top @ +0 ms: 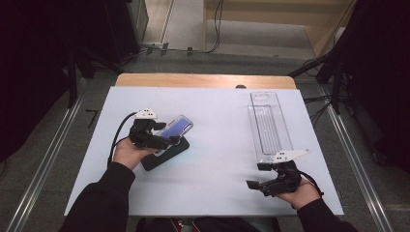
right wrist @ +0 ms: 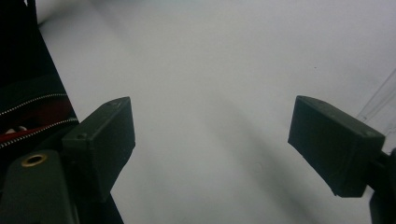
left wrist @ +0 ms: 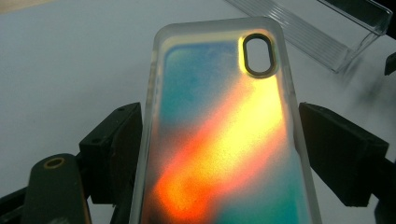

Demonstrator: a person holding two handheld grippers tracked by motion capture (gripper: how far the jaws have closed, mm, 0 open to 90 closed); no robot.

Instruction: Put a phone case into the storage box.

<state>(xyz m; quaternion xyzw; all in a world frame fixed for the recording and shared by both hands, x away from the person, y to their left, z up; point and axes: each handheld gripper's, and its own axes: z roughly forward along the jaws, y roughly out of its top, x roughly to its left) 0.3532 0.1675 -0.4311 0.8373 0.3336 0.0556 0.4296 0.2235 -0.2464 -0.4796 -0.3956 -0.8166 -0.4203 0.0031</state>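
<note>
Left fingers (left wrist: 112, 154): pressed on the two long edges of the phone case (left wrist: 224, 135), one finger on each side, so the left gripper (top: 162, 137) is holding it.
Phone case, where: clamped in the left gripper, up off the bench (top: 217, 140), over its left half.
Phone case, long axis: runs straight out from the fingers. In the left gripper view it goes from the bottom edge up and slightly right; from the high view it slants up and to the right.
Phone case, which way it points: the end with the oval camera hole (left wrist: 258, 54) is the far end, leading away from the hand towards the clear tray (left wrist: 327, 32). The other end sits back between the fingers.
Phone case, face: its shimmering back, blue with an orange and yellow streak, faces up at the gripper's camera.
Below the case: a dark flat slab (top: 162, 157) lies on the bench just beneath the left gripper.
Right fingers (right wrist: 105, 140): spread wide, with bare bench between them.
Right gripper (top: 263, 179): low over the front right of the bench, well apart from the case, in the person's right hand (top: 302, 193).
Clear tray: long and narrow, lying on the right side of the bench, with its near end just beside the right gripper.
</note>
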